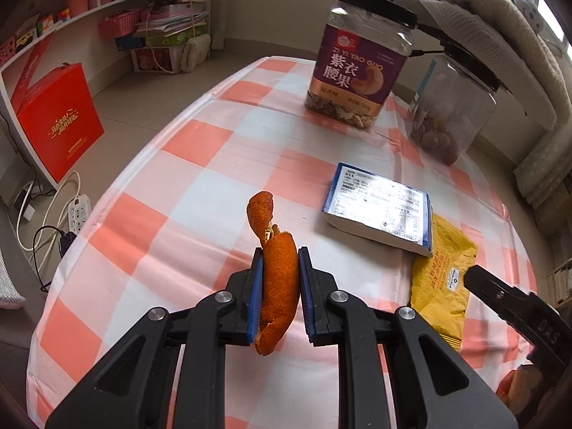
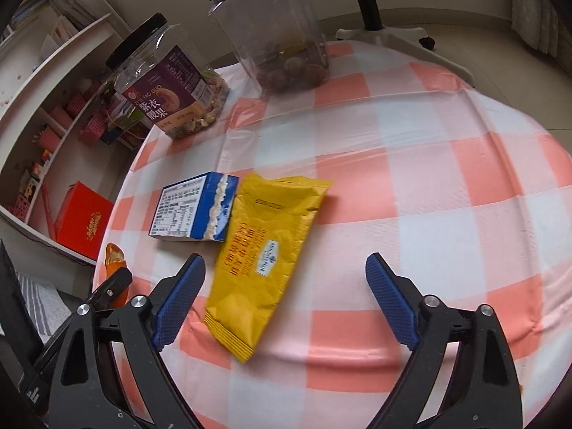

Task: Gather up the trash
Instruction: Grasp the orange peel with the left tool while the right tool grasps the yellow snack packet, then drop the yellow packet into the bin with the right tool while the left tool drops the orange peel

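My left gripper (image 1: 280, 261) is shut on a curled orange peel (image 1: 277, 286) and holds it above the checked tablecloth (image 1: 200, 193). The peel also shows at the left edge of the right wrist view (image 2: 114, 257). A yellow snack wrapper (image 2: 264, 254) lies flat on the cloth; it also shows in the left wrist view (image 1: 443, 286). My right gripper (image 2: 286, 268) is open and hangs over the wrapper's lower half, one finger on each side. A blue and white carton (image 2: 195, 211) lies on its side just left of the wrapper, and shows in the left wrist view too (image 1: 379, 211).
A cashew jar with a purple label (image 1: 357, 60) and a clear jar with brown nuts (image 2: 275, 28) stand at the far side of the table. A red box (image 1: 57, 121) and a power strip (image 1: 77, 211) are on the floor at left. A chair base (image 2: 386, 32) is beyond the table.
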Tool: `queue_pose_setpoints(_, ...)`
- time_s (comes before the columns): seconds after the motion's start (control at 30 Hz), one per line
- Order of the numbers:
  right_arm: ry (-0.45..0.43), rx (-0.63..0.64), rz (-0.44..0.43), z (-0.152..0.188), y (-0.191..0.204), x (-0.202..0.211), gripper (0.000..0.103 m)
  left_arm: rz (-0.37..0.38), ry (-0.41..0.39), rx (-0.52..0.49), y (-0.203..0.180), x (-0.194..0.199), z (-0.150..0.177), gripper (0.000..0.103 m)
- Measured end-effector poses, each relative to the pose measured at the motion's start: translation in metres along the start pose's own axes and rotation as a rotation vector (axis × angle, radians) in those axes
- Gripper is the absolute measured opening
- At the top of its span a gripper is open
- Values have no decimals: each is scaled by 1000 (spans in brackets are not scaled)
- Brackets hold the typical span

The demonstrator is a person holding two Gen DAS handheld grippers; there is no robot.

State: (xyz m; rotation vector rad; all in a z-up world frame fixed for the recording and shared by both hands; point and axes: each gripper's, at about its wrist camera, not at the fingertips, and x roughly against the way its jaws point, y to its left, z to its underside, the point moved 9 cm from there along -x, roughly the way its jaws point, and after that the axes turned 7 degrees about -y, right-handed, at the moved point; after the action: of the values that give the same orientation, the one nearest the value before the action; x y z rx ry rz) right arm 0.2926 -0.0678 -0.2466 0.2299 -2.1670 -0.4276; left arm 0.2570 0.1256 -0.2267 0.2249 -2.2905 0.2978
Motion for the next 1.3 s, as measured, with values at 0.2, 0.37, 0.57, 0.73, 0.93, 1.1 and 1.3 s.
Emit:
queue_pose_setpoints(0.2,4,33,-19,6,31,-21,15,3,-7,30,16,7,-5,19)
queue_pose_setpoints(0.37,-34,26,-29,6,38,-7,2,1,-26,51,26,16,-9,19)
queue_pose_setpoints(0.57,-91,139,-18,1,49,36,2,13,-62,71,26,40,-15,19)
queue_pose_setpoints(0.73,-146,240,2,-7,50,79,2,31,-94,76,20,67,-19,19)
queue_pose_setpoints(0.93,-203,298,28,-16,34,130,2,52,-132,39,-2,103,-21,19)
queue_pose_setpoints(1.1,-230,318,67,-19,15,162,2,96,-149,-12,-37,134,-26,19)
queue_pose_setpoints(1.3,-264,341,105,-17,-3,183,2,146,-188,-65,-78,159,-21,19)
